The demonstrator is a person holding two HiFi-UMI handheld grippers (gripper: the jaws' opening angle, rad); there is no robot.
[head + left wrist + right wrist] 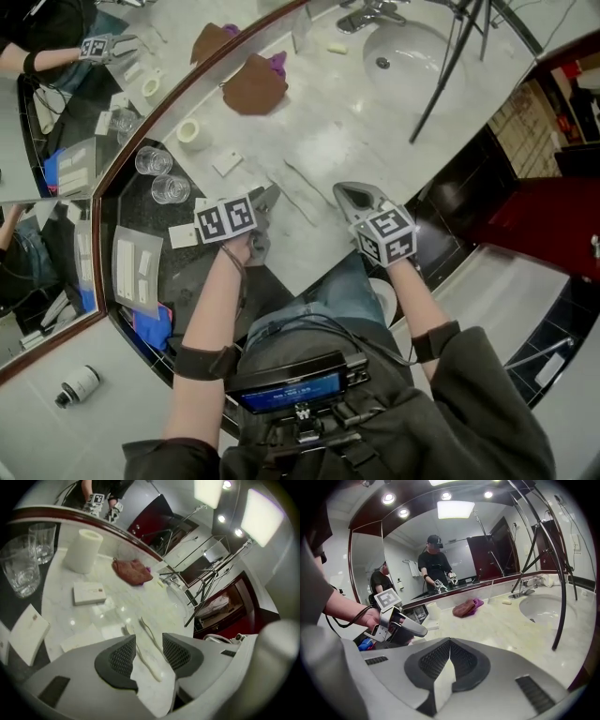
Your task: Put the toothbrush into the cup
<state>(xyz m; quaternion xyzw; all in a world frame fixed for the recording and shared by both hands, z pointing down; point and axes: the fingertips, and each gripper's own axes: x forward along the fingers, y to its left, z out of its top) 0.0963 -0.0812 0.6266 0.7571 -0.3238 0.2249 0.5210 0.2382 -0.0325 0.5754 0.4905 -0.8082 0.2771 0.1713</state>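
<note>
A white toothbrush lies flat on the marble counter. My left gripper hovers just above it with its jaws open. In the left gripper view the toothbrush shows in the gap of that gripper, and neither pad touches it. A second thin pale strip lies just beyond it. Two clear glass cups stand on the dark ledge to the left, seen again as the cups. My right gripper is shut and holds nothing, a little right of the toothbrush.
A white paper roll and a small flat box sit left of the toothbrush. A brown cloth lies farther back. The sink is at the back right, crossed by a black tripod leg. A mirror borders the counter's left side.
</note>
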